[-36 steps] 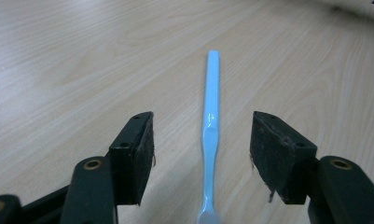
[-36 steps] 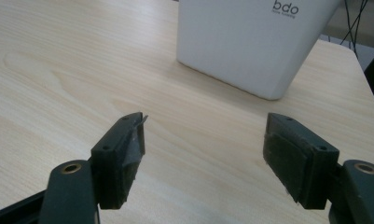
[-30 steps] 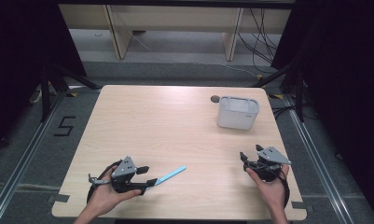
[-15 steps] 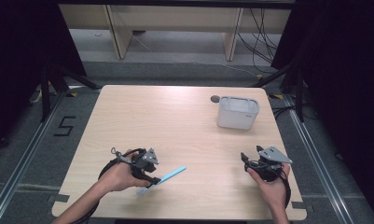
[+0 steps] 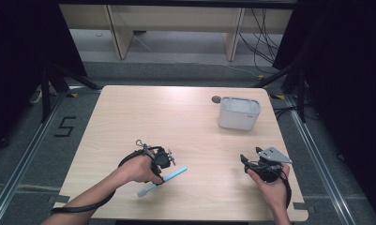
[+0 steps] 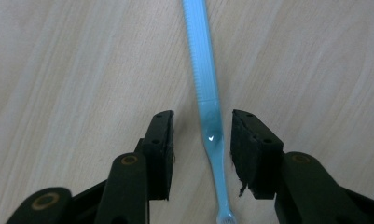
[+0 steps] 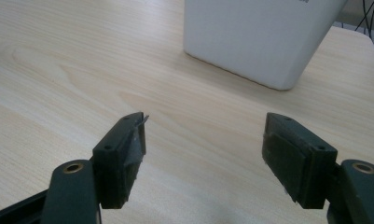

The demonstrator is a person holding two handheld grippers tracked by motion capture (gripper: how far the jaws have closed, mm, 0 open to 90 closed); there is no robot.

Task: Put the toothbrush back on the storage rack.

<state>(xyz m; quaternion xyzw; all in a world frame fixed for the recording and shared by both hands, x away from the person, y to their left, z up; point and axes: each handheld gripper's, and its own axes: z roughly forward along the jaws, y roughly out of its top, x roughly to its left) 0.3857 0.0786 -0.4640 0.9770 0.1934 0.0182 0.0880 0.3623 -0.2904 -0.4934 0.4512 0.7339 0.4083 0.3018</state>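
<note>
1. one light-blue toothbrush (image 6: 208,100) lies flat on the wooden table (image 5: 185,122), its long axis running straight between the left gripper (image 6: 201,140) jaws, brush head nearest the camera.
2. those jaws have just been closing, half-open, pads not yet touching the handle.
3. the right gripper (image 7: 203,154), wide open and empty, faces the white bin (image 7: 264,37), well apart.

Open claw (image 7: 203,154) facing white bin (image 7: 261,37)

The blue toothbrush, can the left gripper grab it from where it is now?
Probably yes. The toothbrush lies flat on the table between the left gripper's jaws, which have just been closing, with nothing in the way.
</note>
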